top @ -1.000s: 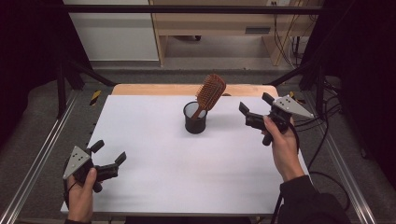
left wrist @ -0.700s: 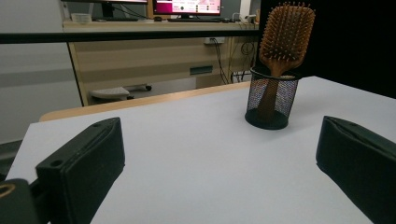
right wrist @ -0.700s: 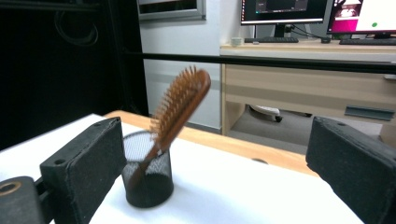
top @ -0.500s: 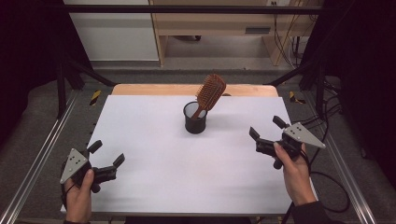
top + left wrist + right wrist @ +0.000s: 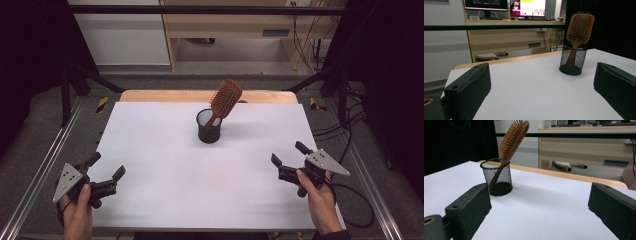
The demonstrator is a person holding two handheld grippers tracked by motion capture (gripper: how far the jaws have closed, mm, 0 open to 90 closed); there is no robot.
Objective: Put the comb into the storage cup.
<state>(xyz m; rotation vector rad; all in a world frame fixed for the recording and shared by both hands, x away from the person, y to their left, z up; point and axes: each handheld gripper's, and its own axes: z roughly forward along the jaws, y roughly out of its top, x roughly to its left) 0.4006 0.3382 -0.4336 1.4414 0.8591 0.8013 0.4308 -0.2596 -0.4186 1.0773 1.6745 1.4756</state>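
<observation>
Leaning in the black mesh cup (image 5: 208,127), the wooden paddle hairbrush (image 5: 223,101) sits handle down, head up. Its long axis tilts up and toward the right and far side of the table in the high view, with the bristle face turned toward the left gripper's camera. The cup stands around the middle of the white tabletop (image 5: 165,165), a bit toward the far edge, with bare wood strip behind it. Nothing sits between it and either tool. Left gripper (image 5: 106,173) at the near left corner, jaws wide, holding nothing. Right gripper (image 5: 290,156) near right, jaws spread too, also holding nothing.
</observation>
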